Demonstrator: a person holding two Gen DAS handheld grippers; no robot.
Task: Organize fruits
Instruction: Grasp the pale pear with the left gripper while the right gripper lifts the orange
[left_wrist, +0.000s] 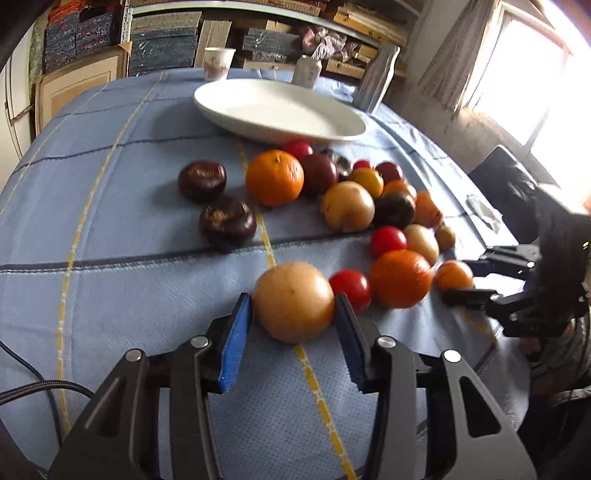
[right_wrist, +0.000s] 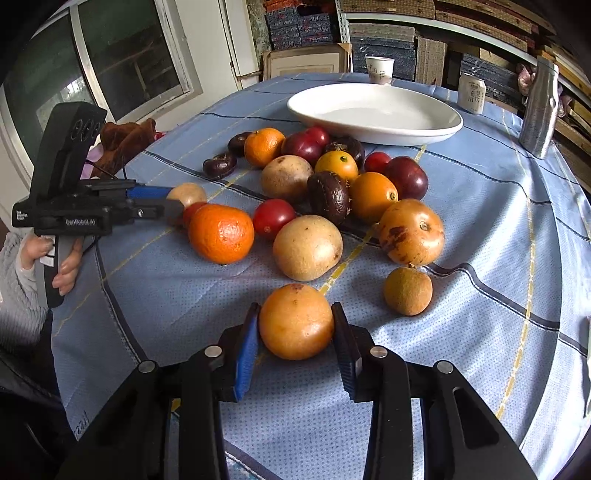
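Note:
Several fruits lie heaped on the blue tablecloth: oranges (left_wrist: 274, 177), red tomatoes (left_wrist: 387, 240), dark purple fruits (left_wrist: 227, 222) and tan ones (left_wrist: 347, 206). Behind the heap stands a white plate (left_wrist: 221, 110) (right_wrist: 369, 110) with nothing on it. My left gripper (left_wrist: 293, 297) (right_wrist: 177, 203) is shut on a round tan fruit (left_wrist: 293, 306) (right_wrist: 187, 192) that rests on the cloth at the near edge of the heap. My right gripper (right_wrist: 295, 308) (left_wrist: 456, 278) is shut on an orange-tan fruit (right_wrist: 295, 325) (left_wrist: 453, 275), also down on the cloth.
A paper cup (right_wrist: 380, 70), a can (right_wrist: 472, 92) and a silvery bottle (right_wrist: 539, 110) stand past the plate. A small brown fruit (right_wrist: 407, 291) lies right of my right gripper. A black chair (left_wrist: 506, 184) stands by the table's right edge.

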